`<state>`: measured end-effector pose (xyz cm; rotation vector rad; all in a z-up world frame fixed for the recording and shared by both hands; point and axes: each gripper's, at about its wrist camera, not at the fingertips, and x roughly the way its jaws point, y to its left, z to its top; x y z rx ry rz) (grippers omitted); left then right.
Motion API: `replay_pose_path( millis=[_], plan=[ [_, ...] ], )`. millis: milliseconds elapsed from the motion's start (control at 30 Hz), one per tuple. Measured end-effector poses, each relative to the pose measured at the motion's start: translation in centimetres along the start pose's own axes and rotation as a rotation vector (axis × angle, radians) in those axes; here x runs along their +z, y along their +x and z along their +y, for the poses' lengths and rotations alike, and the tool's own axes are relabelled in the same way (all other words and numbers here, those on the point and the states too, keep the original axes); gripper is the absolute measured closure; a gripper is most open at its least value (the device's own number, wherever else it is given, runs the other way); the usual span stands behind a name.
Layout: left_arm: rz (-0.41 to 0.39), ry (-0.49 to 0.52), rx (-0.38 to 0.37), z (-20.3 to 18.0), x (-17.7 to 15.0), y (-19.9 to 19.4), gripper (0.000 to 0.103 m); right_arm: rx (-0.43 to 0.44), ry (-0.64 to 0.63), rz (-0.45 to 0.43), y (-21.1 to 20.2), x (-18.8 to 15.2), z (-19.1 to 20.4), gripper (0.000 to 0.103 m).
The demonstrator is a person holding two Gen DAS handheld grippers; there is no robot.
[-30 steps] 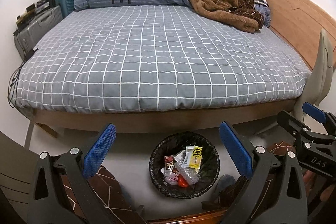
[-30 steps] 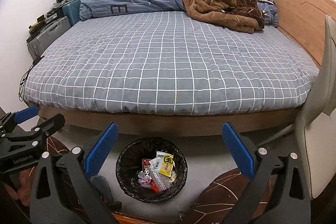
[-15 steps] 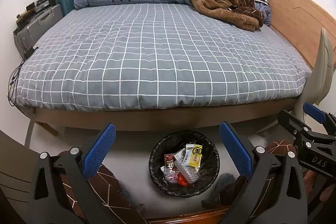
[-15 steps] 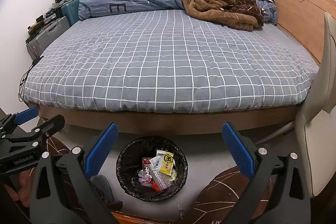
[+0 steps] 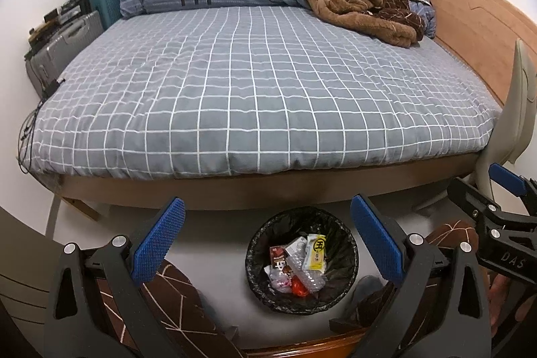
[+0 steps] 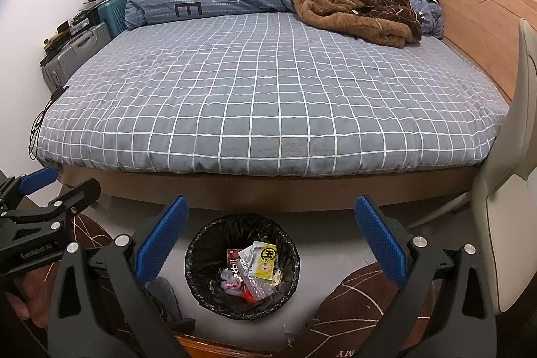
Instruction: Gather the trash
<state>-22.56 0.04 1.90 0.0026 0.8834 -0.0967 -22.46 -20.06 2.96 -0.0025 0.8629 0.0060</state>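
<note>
Almost nothing was changed over the last second: both the left gripper (image 5: 266, 239) and right gripper (image 6: 271, 235) were kept spread and empty, the filled bin (image 5: 301, 260) seen between and below the jaws, so collection was judged finished.

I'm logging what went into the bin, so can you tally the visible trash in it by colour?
Inside the black-lined bin, as far as the pile shows:
Yellow and white packet: 1
Red and dark wrapper: 1
Clear crumpled plastic bottle: 1
Small orange-red piece: 1
Pinkish clear wrapper: 1
Total: 5 visible; more may lie underneath.
</note>
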Motion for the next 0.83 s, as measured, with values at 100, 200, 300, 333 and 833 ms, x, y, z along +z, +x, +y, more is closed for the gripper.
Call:
replay_pose_path(
  millis=[100,200,300,333,833],
  plan=[
    [-0.007,0.030,0.019,-0.45,0.03,-0.10,0.006,-0.003,-0.003,0.004,0.08,-0.09,0.08,0.008],
    [-0.016,0.034,0.029,-0.62,0.02,-0.19,0.006,-0.003,-0.001,0.005,0.12,-0.17,0.08,0.008],
    [-0.009,0.019,0.019,-0.45,0.03,-0.05,0.007,-0.003,0.002,0.008,0.26,-0.27,0.07,0.008],
    [-0.010,0.019,0.021,-0.45,0.03,-0.03,0.007,-0.004,0.001,0.009,0.31,-0.29,0.06,0.008],
    [-0.001,0.020,0.008,-0.59,-0.14,0.44,0.006,-0.004,0.013,0.013,0.65,-0.50,-0.16,0.008]
  ],
)
